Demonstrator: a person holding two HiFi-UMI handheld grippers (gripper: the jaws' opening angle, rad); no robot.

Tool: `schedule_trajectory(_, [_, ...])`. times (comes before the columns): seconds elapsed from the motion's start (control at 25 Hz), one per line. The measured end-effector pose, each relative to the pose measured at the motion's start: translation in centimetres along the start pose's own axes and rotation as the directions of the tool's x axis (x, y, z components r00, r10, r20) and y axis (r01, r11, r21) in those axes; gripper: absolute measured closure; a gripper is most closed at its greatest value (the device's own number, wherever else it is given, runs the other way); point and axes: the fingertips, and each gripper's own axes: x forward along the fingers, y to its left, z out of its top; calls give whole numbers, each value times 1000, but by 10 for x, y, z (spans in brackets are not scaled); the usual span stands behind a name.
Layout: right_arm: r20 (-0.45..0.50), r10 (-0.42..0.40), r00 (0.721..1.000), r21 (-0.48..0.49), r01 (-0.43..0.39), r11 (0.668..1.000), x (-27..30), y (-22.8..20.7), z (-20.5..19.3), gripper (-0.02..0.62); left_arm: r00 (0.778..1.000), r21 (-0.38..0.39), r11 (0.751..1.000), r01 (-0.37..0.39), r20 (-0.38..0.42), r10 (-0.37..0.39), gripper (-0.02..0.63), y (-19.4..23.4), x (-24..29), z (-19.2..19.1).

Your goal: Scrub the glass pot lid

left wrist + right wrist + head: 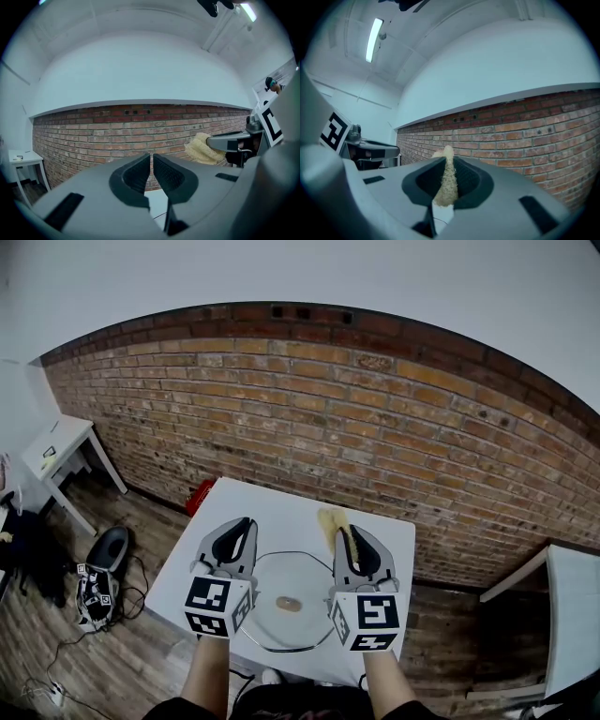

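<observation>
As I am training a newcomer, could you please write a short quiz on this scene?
1. True or false: the right gripper is shut on the scrubber.
2. Fill in: the lid lies on the white ____.
3. The left gripper holds: A) a cup, B) nothing, C) a brush.

Key: 1 true; 2 table; 3 B.
</observation>
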Motion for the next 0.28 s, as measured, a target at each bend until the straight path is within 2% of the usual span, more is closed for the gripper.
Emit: schedule_trajectory(0.28, [2, -2, 1000, -2, 2, 1000, 0, -1, 3, 540, 1000, -1, 1000, 2, 0, -2, 581, -1, 0, 2])
